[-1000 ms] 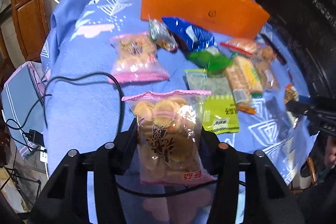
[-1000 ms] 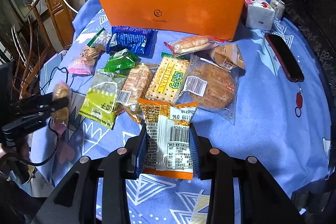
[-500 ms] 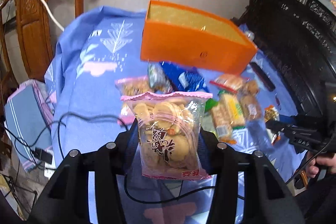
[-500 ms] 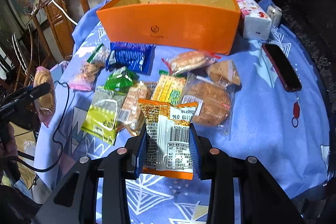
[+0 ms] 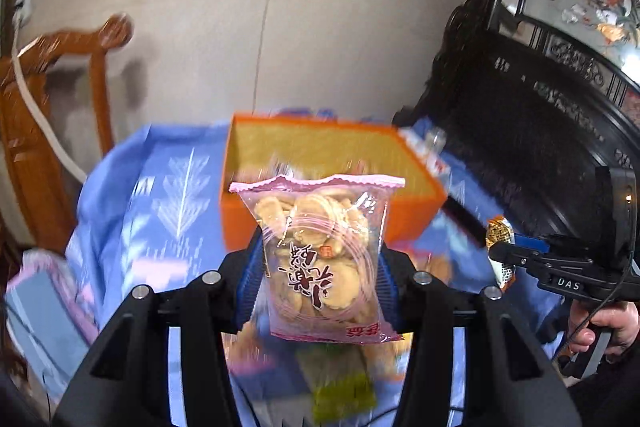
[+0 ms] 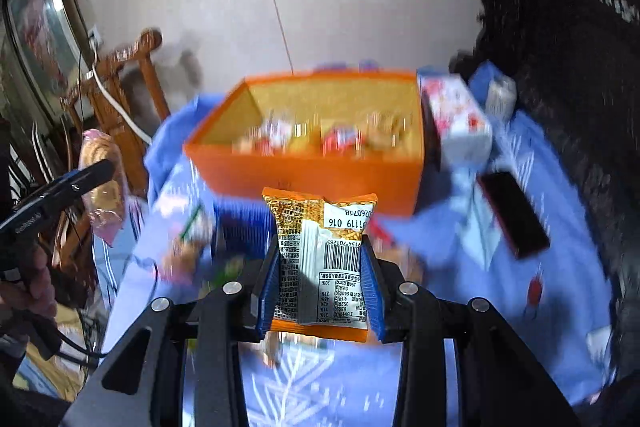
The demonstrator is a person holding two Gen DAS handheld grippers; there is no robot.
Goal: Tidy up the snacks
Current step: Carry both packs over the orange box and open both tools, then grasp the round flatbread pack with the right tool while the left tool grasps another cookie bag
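Observation:
My left gripper is shut on a clear pink-edged bag of round biscuits, held up in the air before the orange box. My right gripper is shut on an orange and silver snack packet, also lifted, in front of the orange box. In the right wrist view the box holds several blurred snacks. The left gripper with its biscuit bag shows at the left of the right wrist view. The right gripper with its packet shows at the right of the left wrist view.
The blue patterned tablecloth carries blurred loose snacks, a dark phone, and a white patterned box beside the orange box. A wooden chair stands at the left. Dark carved furniture stands at the right.
Both grippers have risen and tilted up toward the orange box, each still holding its packet. The table snacks have dropped low in view and the box interior now shows.

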